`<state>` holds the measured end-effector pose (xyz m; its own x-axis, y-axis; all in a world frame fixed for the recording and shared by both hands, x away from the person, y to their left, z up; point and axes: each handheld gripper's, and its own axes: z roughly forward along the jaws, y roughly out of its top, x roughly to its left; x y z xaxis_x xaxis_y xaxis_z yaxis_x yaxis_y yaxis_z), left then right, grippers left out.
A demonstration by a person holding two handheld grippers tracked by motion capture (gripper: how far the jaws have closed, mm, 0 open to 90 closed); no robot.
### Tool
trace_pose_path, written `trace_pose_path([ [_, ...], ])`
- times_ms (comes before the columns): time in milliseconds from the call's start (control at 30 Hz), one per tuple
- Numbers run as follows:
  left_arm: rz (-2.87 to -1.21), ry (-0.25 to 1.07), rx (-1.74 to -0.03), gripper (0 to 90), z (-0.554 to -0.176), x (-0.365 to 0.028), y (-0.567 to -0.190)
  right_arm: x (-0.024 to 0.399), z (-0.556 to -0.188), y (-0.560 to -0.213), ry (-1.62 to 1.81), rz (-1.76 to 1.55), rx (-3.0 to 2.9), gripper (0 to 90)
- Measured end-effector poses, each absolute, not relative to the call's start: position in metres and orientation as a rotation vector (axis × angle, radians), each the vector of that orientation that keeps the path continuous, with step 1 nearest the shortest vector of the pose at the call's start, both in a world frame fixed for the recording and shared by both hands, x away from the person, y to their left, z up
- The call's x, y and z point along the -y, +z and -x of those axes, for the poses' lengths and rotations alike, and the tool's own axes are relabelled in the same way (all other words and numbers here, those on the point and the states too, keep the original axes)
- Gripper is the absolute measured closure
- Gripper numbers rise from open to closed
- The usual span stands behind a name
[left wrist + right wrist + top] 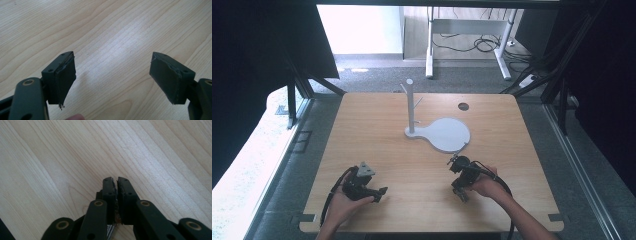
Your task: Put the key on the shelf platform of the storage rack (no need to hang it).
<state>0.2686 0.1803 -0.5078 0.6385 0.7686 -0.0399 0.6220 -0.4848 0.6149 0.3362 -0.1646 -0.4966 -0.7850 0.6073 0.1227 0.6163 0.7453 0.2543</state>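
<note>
**Pale wood, white stand, and two tongs waiting short of it**

Pale wood grain runs across the desk [377, 130], and the one object on it is a white stand [439, 131]: a flat round base plate with a thin upright post [410, 107] rising from its left end, short pegs branching off near the top. It sits near the middle of the desk, towards the far side. A dark round hole [463, 106] is cut in the desk beyond it.

The right tongs [453, 161] lie nearest the stand, just short of the front edge of the base plate, tips aimed at it. In the right gripper view its jaws stand pressed together with nothing between them. The left tongs [383, 192] rest low on the desk, well apart from the stand; in the left gripper view the jaws gape wide over bare wood, holding nothing.

The stand looks like light, rigid plastic (I cannot tell the material for sure), smooth and probably slippery. The plate is thin and lies flat, so its edge offers little purchase. The post seems the better place to take hold, low down near the base, where a pull is least likely to tip it or bend the pegs.
</note>
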Motion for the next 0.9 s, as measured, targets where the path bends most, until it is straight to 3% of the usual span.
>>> trace_pose_path([
  [467,-2.252,0.320,-1.095,21.4,-0.268,-0.181,-0.507,0.166,-0.335,-0.489,-0.404,0.993,2.904,89.1],
  [900,-2.254,0.327,-1.084,21.4,-0.268,-0.182,-0.506,0.175,-0.329,-0.453,-0.470,0.959,2.933,89.2],
])
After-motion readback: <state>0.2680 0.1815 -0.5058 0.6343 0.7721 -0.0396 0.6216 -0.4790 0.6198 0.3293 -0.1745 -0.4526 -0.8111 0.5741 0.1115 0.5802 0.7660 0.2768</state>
